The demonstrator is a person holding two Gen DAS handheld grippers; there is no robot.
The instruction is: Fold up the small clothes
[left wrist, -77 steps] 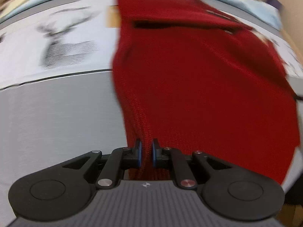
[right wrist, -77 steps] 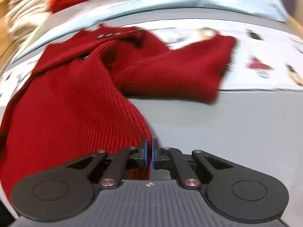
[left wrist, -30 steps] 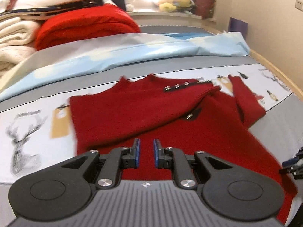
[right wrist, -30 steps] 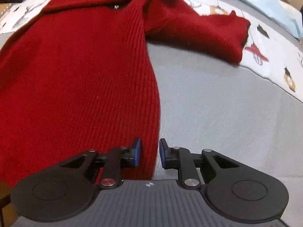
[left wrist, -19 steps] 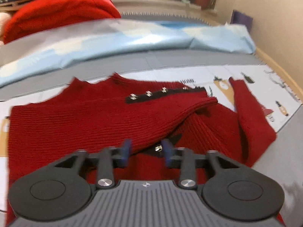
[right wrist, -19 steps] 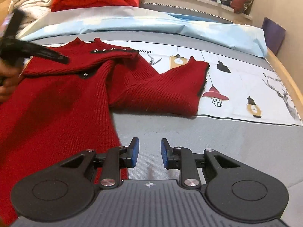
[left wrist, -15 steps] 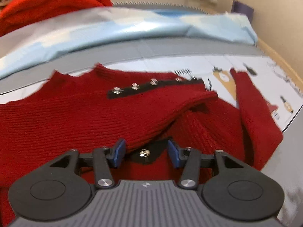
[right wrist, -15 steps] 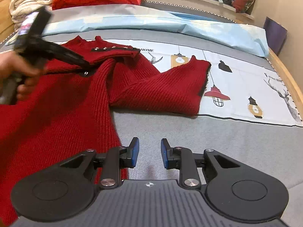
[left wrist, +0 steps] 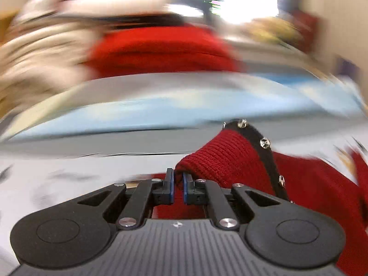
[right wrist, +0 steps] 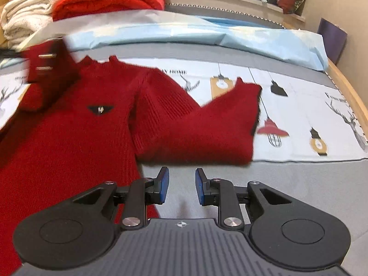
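You're clamping the left tool on the red knit sweater's sleeve; right tool is gaping empty, so keep pulling it flat.

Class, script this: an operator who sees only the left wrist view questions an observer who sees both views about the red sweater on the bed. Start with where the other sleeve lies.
Operator: My left tool has just closed on the studded cuff. Where is the other sleeve?
Observer: The other sleeve lies spread out sideways over the printed sheet.
Operator: And the right tool?
Observer: The right tool is open with nothing between its pads, over the grey bedding.
Operator: Is the body flat?
Observer: Mostly. The sweater front lies smooth, with a small black tab facing up.
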